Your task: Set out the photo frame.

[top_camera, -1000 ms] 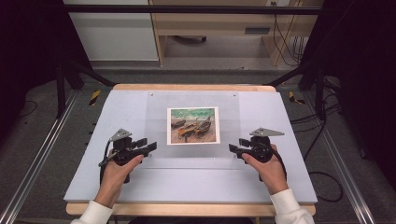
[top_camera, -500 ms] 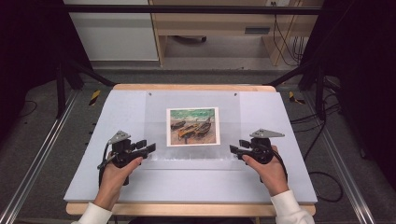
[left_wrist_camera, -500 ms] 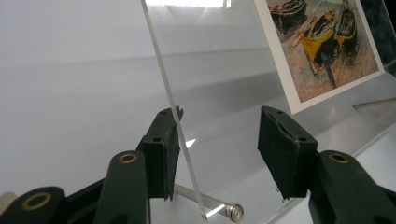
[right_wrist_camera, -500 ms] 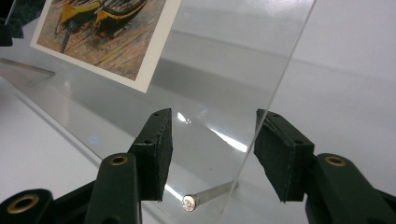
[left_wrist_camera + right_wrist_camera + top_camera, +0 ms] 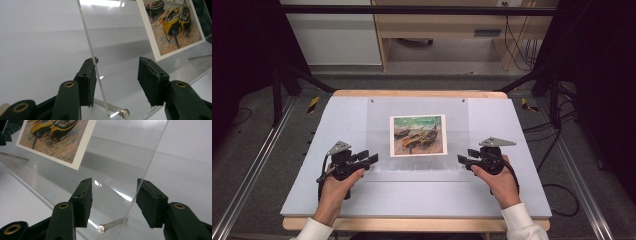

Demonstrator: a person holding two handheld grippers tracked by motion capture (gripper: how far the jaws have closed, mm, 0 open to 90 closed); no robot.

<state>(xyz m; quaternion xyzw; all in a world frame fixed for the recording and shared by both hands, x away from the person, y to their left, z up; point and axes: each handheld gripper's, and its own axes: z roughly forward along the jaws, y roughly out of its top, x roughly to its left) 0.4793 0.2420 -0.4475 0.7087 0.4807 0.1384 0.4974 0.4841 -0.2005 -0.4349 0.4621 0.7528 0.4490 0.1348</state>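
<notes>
A clear acrylic sheet (image 5: 379, 125) lies on the white board (image 5: 522, 150) with a print of beached boats (image 5: 418, 135) in it. My left gripper (image 5: 371, 159) is at the sheet's near left corner and my right gripper (image 5: 463, 159) at its near right corner. Both are open. In the left gripper view the sheet's edge (image 5: 91, 50) runs between the jaws of the left gripper (image 5: 117, 80), against the left pad, above a metal bolt (image 5: 124, 113). In the right gripper view the sheet (image 5: 125, 152) and a bolt (image 5: 102, 229) sit between the jaws of the right gripper (image 5: 113, 200).
Two small fasteners (image 5: 372, 100) hold the sheet's far edge. The board rests on a wooden table (image 5: 412, 93) between metal rails (image 5: 257, 165). Cables (image 5: 557, 192) trail on the floor at the right, and a shelf unit (image 5: 437, 30) stands beyond.
Both hands have shifted only slightly at the sheet's near corners. A bright strip now shows along the sheet's near edge.
</notes>
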